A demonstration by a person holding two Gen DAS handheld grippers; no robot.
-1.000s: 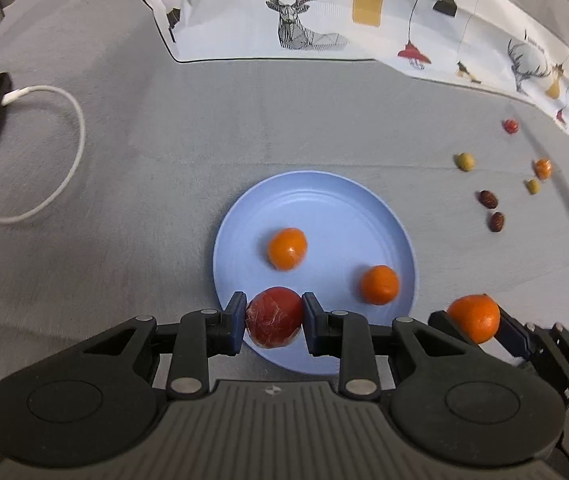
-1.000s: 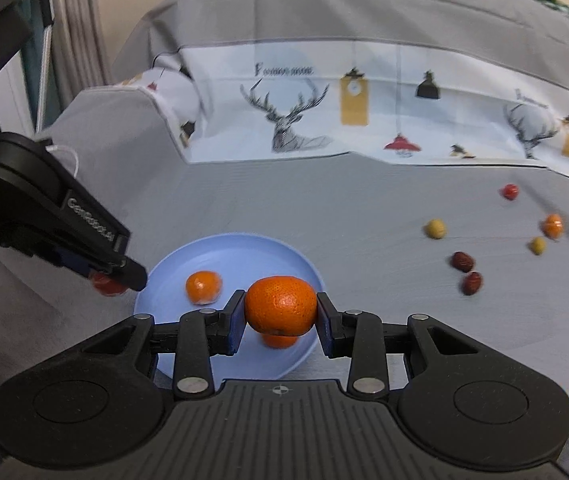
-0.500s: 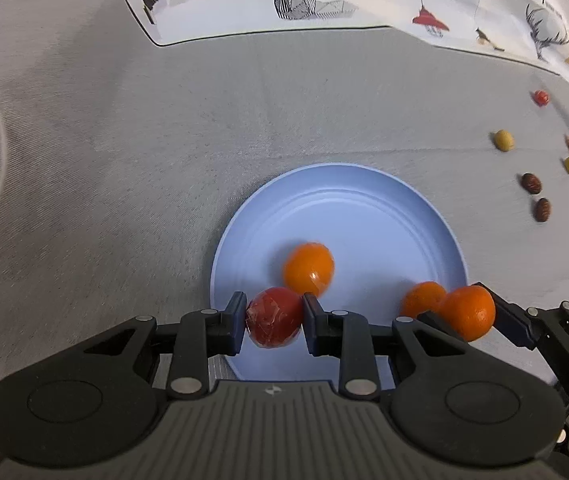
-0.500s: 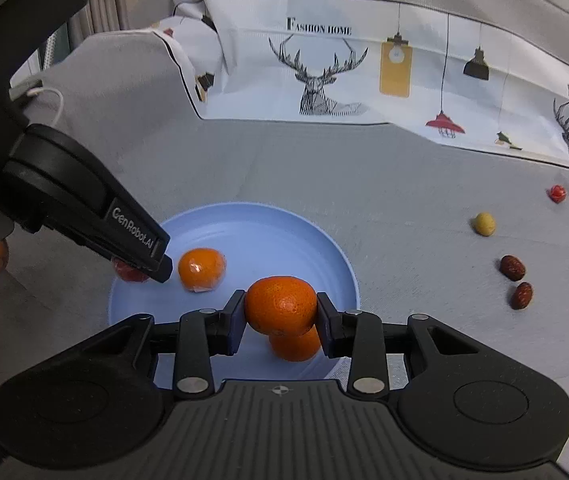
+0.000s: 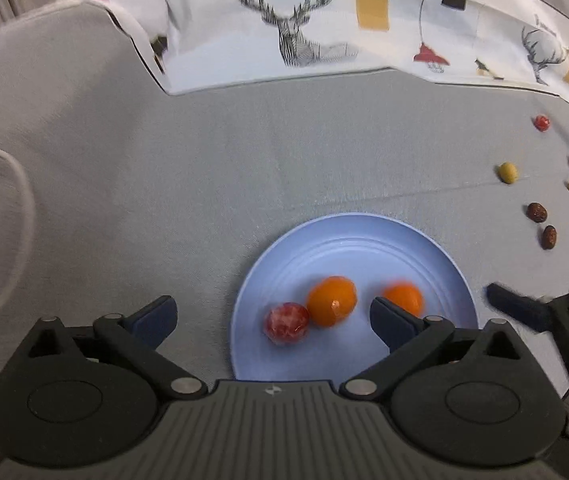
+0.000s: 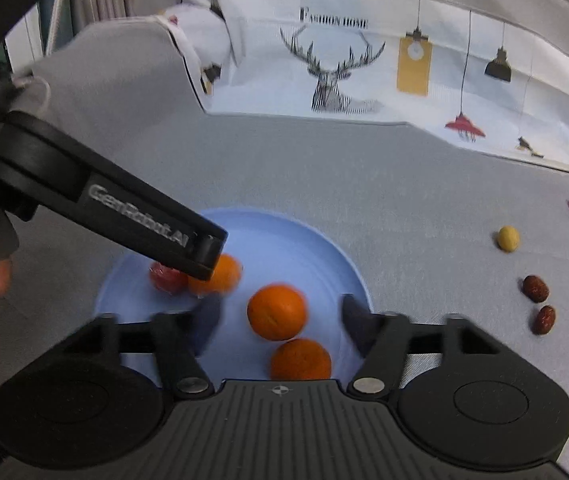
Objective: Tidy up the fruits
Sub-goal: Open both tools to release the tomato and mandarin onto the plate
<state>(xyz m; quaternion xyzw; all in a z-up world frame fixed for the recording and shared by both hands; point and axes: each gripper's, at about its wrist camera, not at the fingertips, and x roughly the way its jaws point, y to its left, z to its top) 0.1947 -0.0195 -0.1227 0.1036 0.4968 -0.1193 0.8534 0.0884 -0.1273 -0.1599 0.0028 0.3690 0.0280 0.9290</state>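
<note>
Both your grippers — left [image 5: 272, 316], right [image 6: 280, 320] — have just been opening and now stand spread, empty; four fruits sit on the blue plate [image 5: 356, 236], six small ones [image 5: 508, 172] remain on the grey cloth.

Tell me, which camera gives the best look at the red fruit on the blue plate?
The left wrist view. There the red fruit lies in the open on the blue plate, beside an orange one. In the right wrist view, the left tool's finger covers part of it.
</note>
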